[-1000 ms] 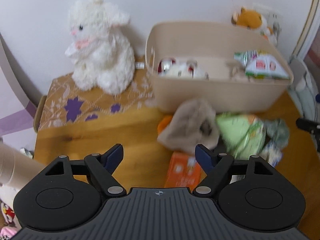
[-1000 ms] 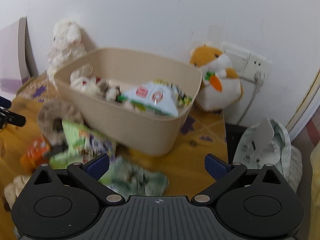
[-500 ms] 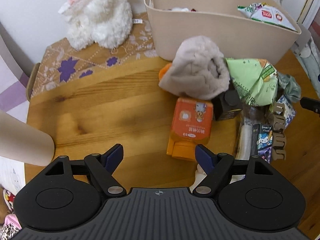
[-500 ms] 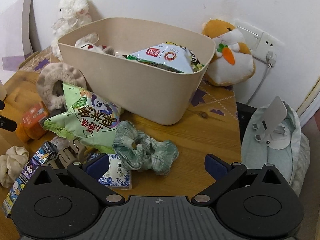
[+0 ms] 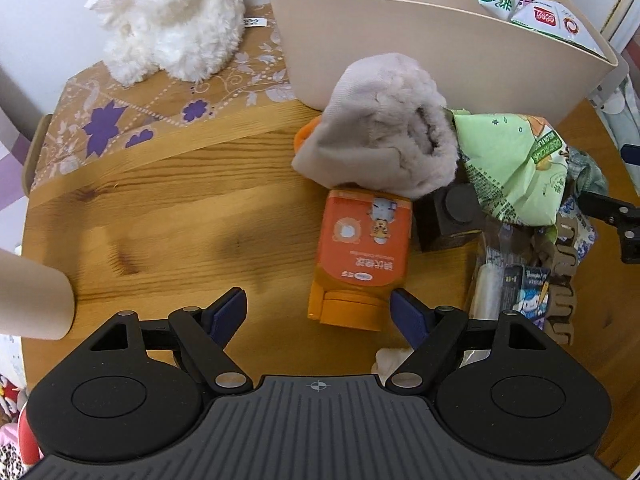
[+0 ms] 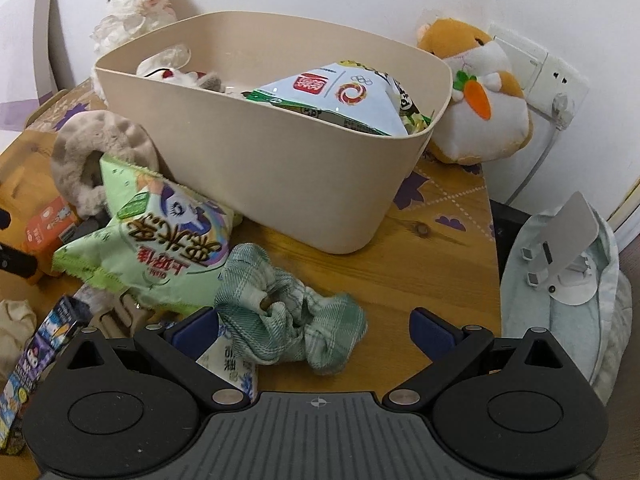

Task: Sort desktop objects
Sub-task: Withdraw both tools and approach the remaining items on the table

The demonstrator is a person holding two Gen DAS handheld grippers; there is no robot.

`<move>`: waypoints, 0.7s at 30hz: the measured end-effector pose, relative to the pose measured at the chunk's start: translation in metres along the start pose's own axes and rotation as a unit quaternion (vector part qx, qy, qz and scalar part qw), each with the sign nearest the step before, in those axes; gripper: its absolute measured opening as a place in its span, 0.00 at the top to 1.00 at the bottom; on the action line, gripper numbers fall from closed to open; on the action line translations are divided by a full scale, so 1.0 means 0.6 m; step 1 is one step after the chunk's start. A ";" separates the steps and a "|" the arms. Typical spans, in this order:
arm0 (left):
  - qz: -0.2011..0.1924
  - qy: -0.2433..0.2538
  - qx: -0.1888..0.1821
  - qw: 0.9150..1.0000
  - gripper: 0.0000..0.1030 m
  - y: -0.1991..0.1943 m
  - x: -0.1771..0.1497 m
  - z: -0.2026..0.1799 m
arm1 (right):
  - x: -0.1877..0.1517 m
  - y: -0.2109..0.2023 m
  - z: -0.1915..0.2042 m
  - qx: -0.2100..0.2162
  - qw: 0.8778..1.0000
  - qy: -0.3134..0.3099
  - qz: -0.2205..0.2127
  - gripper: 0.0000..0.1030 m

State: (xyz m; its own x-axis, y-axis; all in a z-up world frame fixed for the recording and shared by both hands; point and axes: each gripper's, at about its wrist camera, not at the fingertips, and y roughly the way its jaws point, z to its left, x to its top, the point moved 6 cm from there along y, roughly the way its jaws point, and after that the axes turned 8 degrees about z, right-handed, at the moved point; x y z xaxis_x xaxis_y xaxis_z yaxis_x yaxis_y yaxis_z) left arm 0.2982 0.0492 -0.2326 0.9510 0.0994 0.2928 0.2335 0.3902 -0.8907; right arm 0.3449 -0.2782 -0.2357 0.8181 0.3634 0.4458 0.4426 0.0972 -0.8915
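Two hand-held claws hover low over a cluttered wooden worktop (image 5: 168,200), each seen from its own wrist camera.

The left claw (image 5: 318,310) points forward and down at the worktop, its jaws spread wide and holding nothing. An orange bottle (image 5: 362,256) lies flat just ahead of it, cap end toward the camera, sitting nearer the right fingertip than the left. A grey fuzzy cloth item (image 5: 380,136) rests against the bottle's far end. To the right lie a dark brown box (image 5: 452,216), a green snack bag (image 5: 512,164), a tan hair clip (image 5: 560,280) and small printed packs (image 5: 528,288), all bunched together and touching. A white plush toy (image 5: 172,12) sits at the far left on a patterned mat (image 5: 120,120). A cardboard tube (image 5: 32,292) pokes in from the left edge.

The right claw (image 6: 314,326) is also spread wide and empty, held level and low. A green plaid scrunchie (image 6: 288,316) lies between its fingertips, closer to the left one, not gripped. Beyond it stands a beige bin (image 6: 280,172) holding a white snack bag (image 6: 336,96) and soft toys. The green snack bag (image 6: 160,248) leans against the bin's near left corner. An orange hamster plush (image 6: 476,92) sits behind the bin's right end, against the wall. The left claw's dark finger shows at the far left edge.
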 end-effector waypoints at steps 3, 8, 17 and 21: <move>0.004 -0.005 -0.007 1.000 0.22 0.004 0.005 -0.005 | 0.006 0.011 -0.005 0.005 1.000 0.009 0.002 0.00; 0.006 -0.013 -0.010 1.000 0.22 0.007 0.013 -0.009 | 0.012 0.026 -0.004 0.013 1.000 0.015 0.002 0.00; 0.006 -0.021 -0.004 1.000 0.22 0.019 0.035 -0.014 | 0.007 0.035 -0.005 0.035 0.999 0.021 0.001 0.13; 0.003 -0.030 -0.009 1.000 0.29 0.020 0.039 -0.016 | -0.001 0.031 -0.013 0.043 0.999 0.026 0.003 0.29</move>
State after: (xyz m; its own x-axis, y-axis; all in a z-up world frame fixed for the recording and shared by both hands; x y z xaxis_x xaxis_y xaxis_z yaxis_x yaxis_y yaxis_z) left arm 0.3249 0.0473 -0.2396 0.9385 0.1559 0.3080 0.2328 0.3728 -0.8982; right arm 0.3556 -0.2840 -0.2517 0.8396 0.3168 0.4411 0.4057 0.1741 -0.8973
